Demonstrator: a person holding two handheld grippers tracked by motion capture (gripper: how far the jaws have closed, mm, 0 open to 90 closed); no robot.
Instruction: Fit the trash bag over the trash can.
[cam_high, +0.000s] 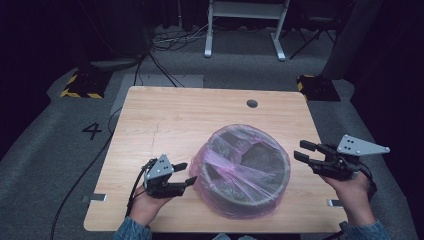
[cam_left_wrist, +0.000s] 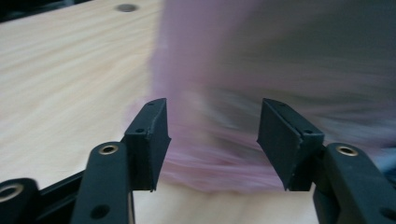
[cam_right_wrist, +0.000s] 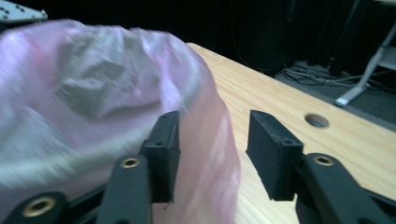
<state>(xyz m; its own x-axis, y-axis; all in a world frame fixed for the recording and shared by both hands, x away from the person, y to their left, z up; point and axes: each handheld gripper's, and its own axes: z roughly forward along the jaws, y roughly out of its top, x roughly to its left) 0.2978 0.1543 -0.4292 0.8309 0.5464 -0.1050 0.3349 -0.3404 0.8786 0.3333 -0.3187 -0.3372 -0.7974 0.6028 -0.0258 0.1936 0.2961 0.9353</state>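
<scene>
Wood-grain table (cam_high: 165, 120) is seen mid-frame in the high view, with the work sitting at its lower right: a dark round divided tray (cam_high: 252, 167) wrapped in thin pink plastic bag (cam_high: 220, 165).

Tray is judged rigid and moderately light; weight is carried by the rim, so it is best taken at the rim on opposite sides, through the film. Film is judged soft, slippery and easily torn; loose folds at the lower left edge are the place to pinch if only the bag is to be pulled. A slide of bag over tray is to be expected under a film-only grip.

No real long axis is given by the round shape. Open side is seen facing up, tilted slightly toward the upper left of the frame; dividers radiate from the centre.

Left gripper (cam_high: 186, 174) is held just beside the bag's left edge, jaws spread wide, nothing between them. Right gripper (cam_high: 306, 151) is held near the right rim, clear of it, jaws apart, nothing gripped.
</scene>
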